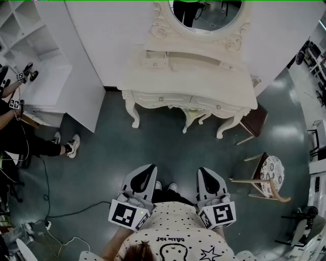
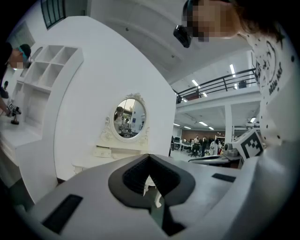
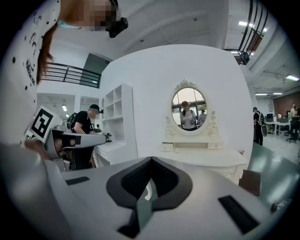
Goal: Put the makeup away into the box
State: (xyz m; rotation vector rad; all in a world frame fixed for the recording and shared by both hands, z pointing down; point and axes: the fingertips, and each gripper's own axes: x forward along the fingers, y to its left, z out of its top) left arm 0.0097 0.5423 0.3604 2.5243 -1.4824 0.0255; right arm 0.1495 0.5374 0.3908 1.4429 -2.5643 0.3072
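Observation:
A white dressing table with an oval mirror stands against the far wall, well ahead of me. Small drawers sit on its top. I cannot make out any makeup or box from this distance. Both grippers are held close to my body, low in the head view. My left gripper is shut and empty, its jaws meeting at the tip. My right gripper is also shut with nothing between its jaws. Both point toward the dressing table.
A stool with a patterned seat lies tilted on the floor to my right. A dark brown stool stands beside the table's right legs. A white shelf unit stands at the left, with another person beside it. Cables trail over the floor.

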